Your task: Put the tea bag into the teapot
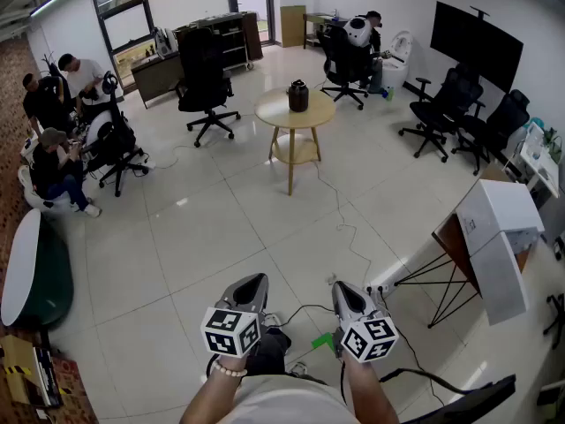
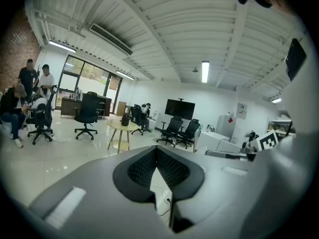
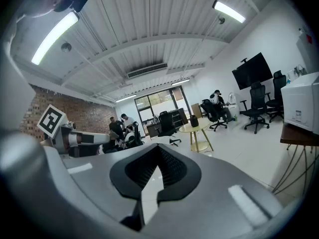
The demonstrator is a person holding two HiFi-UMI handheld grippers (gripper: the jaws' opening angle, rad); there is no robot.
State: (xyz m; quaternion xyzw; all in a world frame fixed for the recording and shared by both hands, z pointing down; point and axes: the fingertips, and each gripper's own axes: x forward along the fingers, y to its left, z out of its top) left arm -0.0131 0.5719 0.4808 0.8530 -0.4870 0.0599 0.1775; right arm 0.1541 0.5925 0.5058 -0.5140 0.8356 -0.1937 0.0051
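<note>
A dark teapot stands on a small round wooden table far across the room. In the left gripper view the teapot and table are small and distant. The right gripper view shows the same teapot on its table. My left gripper and right gripper are held side by side low over the floor, close to my body. Each one's jaws meet at the tips, left gripper and right gripper, with nothing between them. No tea bag shows in any view.
Black office chairs ring the table. Several people sit at the left and one at the back. A cable runs over the tiled floor to a power strip. A white box on a folding stand is at the right.
</note>
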